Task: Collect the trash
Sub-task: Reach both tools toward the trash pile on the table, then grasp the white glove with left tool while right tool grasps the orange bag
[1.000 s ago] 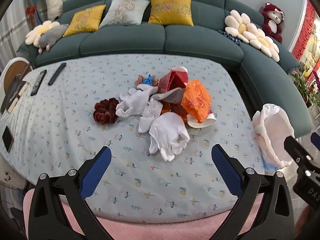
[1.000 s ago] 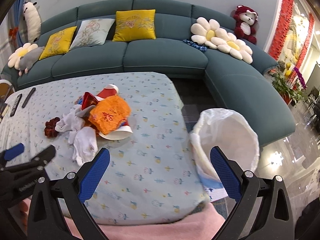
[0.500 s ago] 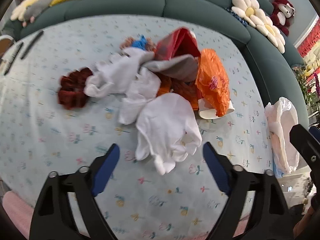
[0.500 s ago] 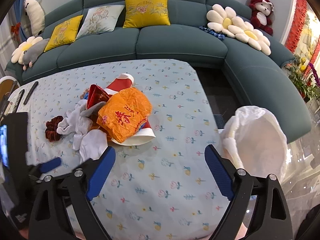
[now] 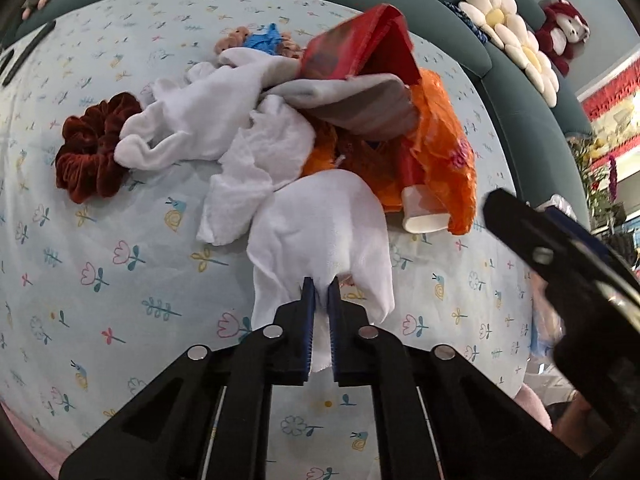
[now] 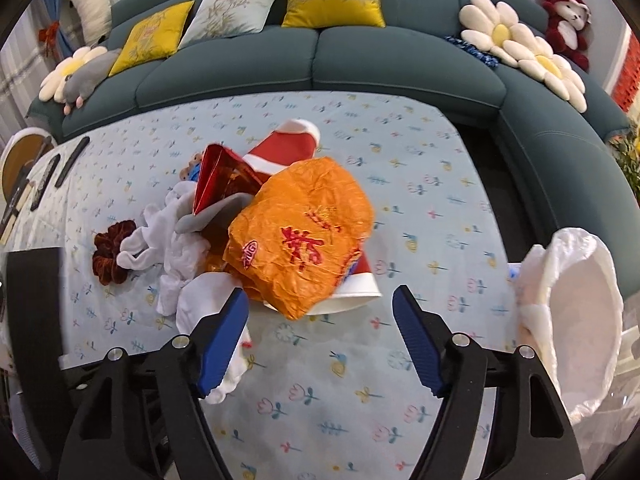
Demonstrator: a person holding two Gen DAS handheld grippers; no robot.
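1. Trash, a heap of mixed items, lies at the middle of the pale-blue floral tablecloth (image 6: 400, 184); the nearest piece is a white crumpled cloth (image 5: 320, 232) at the heap's 6 o'clock edge.
2. Left gripper (image 5: 320, 292): its jaws have just been closing and now stand together, clamped on the near hem of the white crumpled cloth (fabric bunches between the blue pads).
3. Right gripper (image 6: 320, 308): its jaws have just been closing yet stand apart, nothing pressed between them. It hangs over the cloth at 6 o'clock of the orange crinkled plastic bag (image 6: 304, 236).
4. Under the orange crinkled plastic bag lies a red-and-white paper cup (image 6: 352, 292) on its side, rim towards 5 o'clock.
5. At the heap's 11 o'clock stands a red foil pouch (image 5: 360, 48), touching a grey folded cloth (image 5: 360, 108).
6. A dark-red velvet scrunchie (image 5: 92, 148) sits at the heap's 9 o'clock, touching a second white rag (image 5: 192, 124).
7. A white plastic-lined bin (image 6: 576, 320) stands off the table at 3 o'clock in the right wrist view.
8. A teal curved sofa (image 6: 320, 60) runs behind, at 12 o'clock.
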